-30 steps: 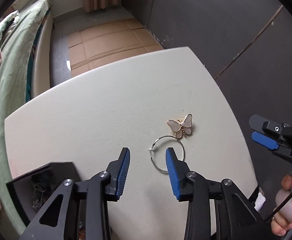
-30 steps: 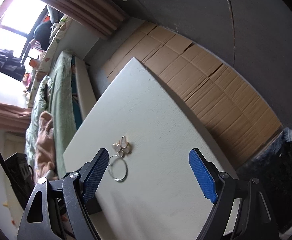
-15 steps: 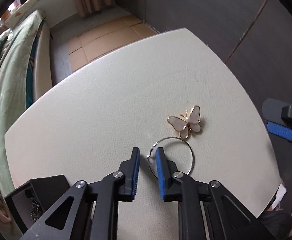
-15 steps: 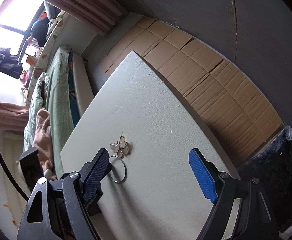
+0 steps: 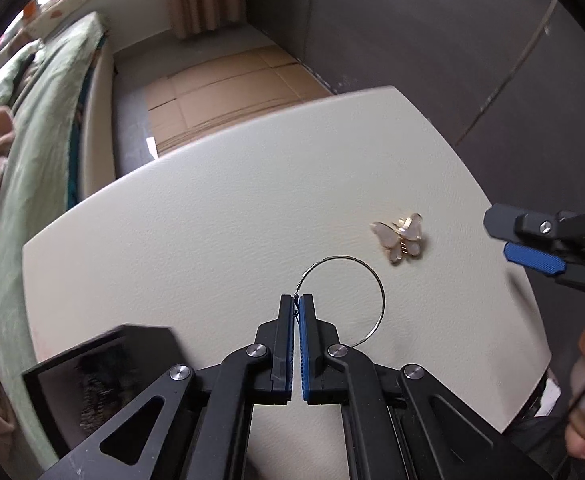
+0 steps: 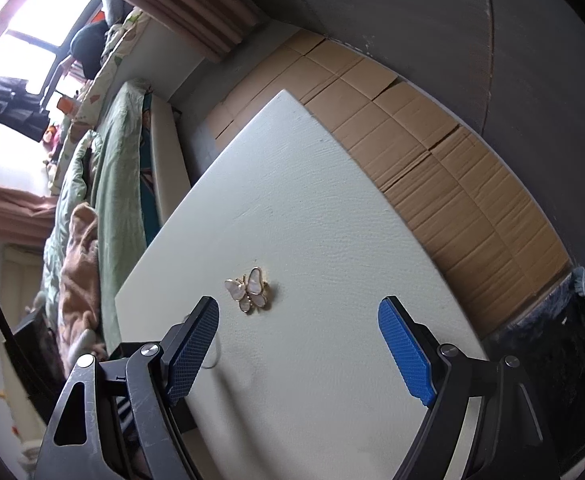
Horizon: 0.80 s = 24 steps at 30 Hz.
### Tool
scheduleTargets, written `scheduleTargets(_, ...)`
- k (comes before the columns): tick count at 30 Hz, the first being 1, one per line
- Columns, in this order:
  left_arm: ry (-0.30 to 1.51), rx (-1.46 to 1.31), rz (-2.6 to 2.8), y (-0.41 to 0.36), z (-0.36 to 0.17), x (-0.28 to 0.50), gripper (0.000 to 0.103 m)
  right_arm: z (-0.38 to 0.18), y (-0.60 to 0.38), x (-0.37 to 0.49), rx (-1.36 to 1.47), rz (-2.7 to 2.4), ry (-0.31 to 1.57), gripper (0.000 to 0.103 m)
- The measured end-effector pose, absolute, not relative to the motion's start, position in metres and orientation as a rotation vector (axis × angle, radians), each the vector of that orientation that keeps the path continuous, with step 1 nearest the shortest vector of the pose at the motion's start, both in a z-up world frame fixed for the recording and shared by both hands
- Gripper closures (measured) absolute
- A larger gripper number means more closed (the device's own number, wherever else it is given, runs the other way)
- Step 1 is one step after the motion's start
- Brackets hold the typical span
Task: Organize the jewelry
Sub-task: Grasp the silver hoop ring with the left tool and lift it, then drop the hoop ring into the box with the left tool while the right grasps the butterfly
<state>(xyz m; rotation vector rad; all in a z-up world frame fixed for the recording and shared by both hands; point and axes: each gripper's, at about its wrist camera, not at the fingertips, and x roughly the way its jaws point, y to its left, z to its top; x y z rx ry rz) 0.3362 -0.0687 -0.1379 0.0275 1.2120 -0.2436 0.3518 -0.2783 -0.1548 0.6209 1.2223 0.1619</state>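
Note:
My left gripper (image 5: 297, 299) is shut on the rim of a thin silver hoop earring (image 5: 379, 288), which juts out to the right of the pads over the white table (image 5: 212, 220). A gold and pearl butterfly brooch (image 5: 399, 238) lies on the table beyond the hoop to the right; it also shows in the right wrist view (image 6: 250, 290). My right gripper (image 6: 298, 316) is open and empty, just short of the brooch, which lies nearer its left pad. It shows at the right edge of the left wrist view (image 5: 532, 258).
An open black jewelry box (image 5: 92, 376) sits at the table's near left corner, beside my left gripper. A bed with green bedding (image 6: 112, 168) runs along the table's left side. Flattened cardboard (image 6: 432, 160) covers the floor past the far edge.
My left gripper has closed from open onto the hoop's rim and shifted it away from the brooch. My right gripper has moved closer to the brooch and stays open.

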Motion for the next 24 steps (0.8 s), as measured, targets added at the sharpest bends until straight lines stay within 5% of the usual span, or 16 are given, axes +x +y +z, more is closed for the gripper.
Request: scheduleTargets(24, 1.042, -0.150, -0.069, 0.046, -0.080, 0.301, 0.101, -0.148, -0.180, 0.370, 0.072, 0.091, 1.145, 0.024)
